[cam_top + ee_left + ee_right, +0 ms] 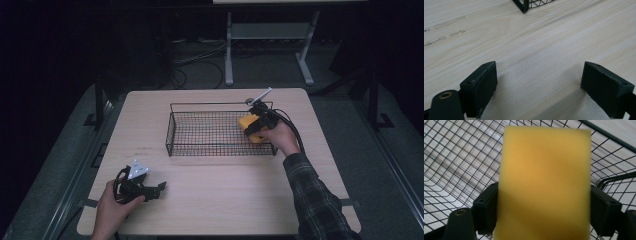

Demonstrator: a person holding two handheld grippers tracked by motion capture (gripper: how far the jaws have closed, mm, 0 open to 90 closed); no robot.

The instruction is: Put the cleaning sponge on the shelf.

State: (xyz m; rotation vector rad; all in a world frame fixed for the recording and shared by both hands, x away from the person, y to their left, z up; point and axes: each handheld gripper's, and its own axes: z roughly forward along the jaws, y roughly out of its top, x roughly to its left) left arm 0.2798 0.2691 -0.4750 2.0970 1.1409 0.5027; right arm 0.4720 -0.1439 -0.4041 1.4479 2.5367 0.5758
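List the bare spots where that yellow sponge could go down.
Basket: its mesh floor lies bare left of the sponge in the right gripper. The table is bare between the basket's front wall and the near edge, right of the left gripper. Crowded: only the basket's right end.

Yellow sponge (545, 182) between black jaws, over wire basket (461, 165).
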